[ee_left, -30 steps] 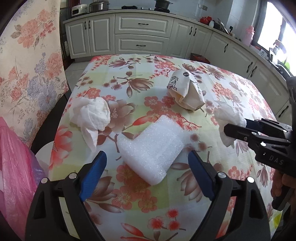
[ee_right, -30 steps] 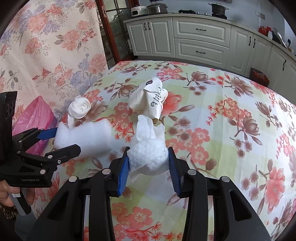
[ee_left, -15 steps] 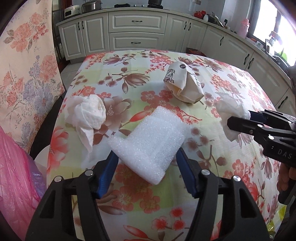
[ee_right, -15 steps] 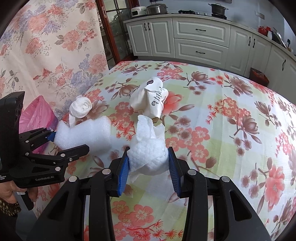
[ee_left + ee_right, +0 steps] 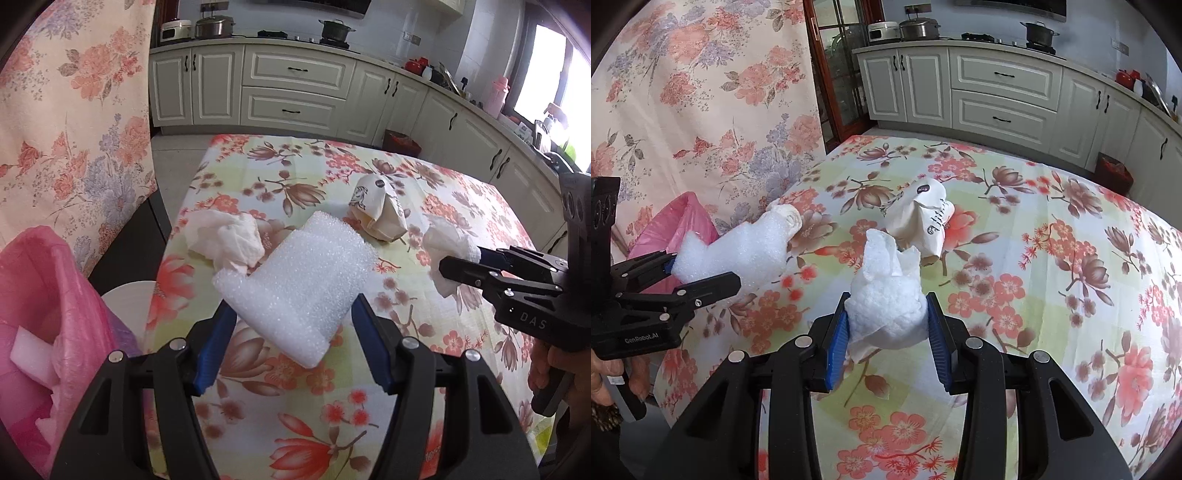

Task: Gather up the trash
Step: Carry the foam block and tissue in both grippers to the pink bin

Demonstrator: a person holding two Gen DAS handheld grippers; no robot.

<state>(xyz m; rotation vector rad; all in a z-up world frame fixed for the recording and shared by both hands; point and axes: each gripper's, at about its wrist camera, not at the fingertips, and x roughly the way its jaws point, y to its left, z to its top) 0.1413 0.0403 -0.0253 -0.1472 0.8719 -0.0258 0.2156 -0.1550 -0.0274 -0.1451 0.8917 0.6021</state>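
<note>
Bright daylight, blown-out window (image 5: 543, 70), fisheye-bent edges, dark corners

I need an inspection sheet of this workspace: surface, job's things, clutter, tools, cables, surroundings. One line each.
Surface: table with floral cloth, apparently dry.
Job's things: foam sheet held in the left tool; crumpled tissue held in the right tool; second tissue wad and crumpled paper bag lie on the cloth; pink trash bag at the table's left, foam scraps already inside.
Clutter: nothing seen.
Tools: both shut on their loads.
Cables: nothing seen.
Surroundings: white kitchen cabinets, pots on the counter, floral curtain.
</note>
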